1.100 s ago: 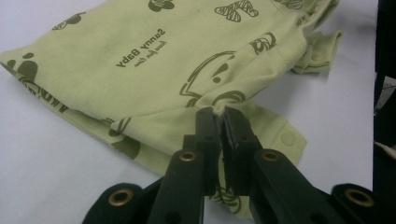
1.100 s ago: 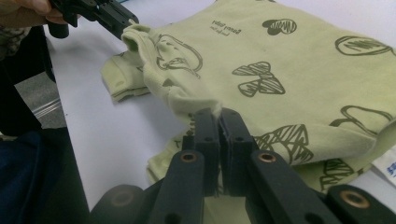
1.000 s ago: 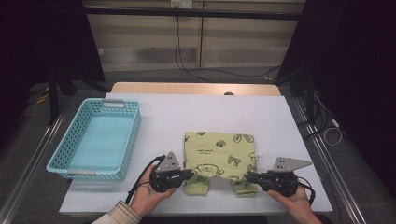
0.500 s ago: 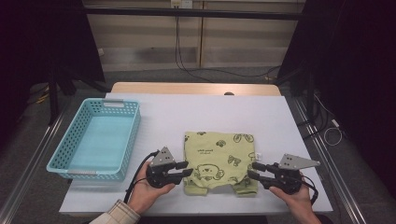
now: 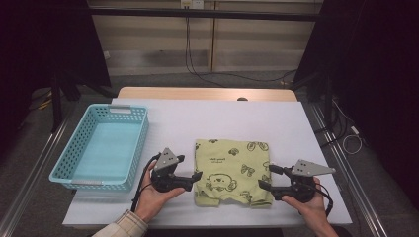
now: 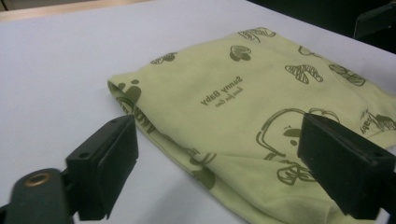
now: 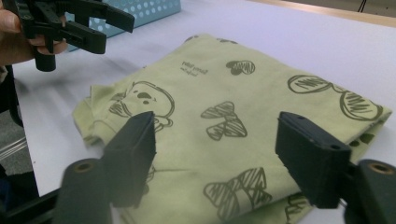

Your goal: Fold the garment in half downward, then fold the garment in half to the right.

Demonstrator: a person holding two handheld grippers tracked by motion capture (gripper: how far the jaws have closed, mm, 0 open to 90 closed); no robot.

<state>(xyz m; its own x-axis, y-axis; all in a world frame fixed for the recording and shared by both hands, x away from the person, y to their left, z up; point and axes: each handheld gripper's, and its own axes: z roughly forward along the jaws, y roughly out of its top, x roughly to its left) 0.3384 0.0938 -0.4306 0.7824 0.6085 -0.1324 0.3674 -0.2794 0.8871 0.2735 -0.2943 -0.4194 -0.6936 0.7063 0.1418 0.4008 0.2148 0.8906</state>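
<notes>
A folded pale-green baby garment printed with dark bears and bows point(image 5: 232, 170) lies flat on the white desk point(image 5: 222, 118), near its front edge and right of centre. Folded, it is close to square, a little longer from front to back; its neat straight fold faces the far side of the desk, and its uneven end with small flaps faces the person. The printed lettering runs across it, from one side to the other. The left tool point(image 5: 193, 178) sits at the garment's left edge, pointing right toward the cloth; its jaws have just been opening and now stand apart, released, with the garment's folded corner lying between and beyond them but not pinched point(image 6: 243, 121). The right tool point(image 5: 267, 178) sits at the garment's right front corner, pointing left; its jaws have likewise just been opening and stand wide over the cloth without pressing it point(image 7: 233, 107). A light-blue perforated plastic basket point(image 5: 133, 143) stands well to the left.
</notes>
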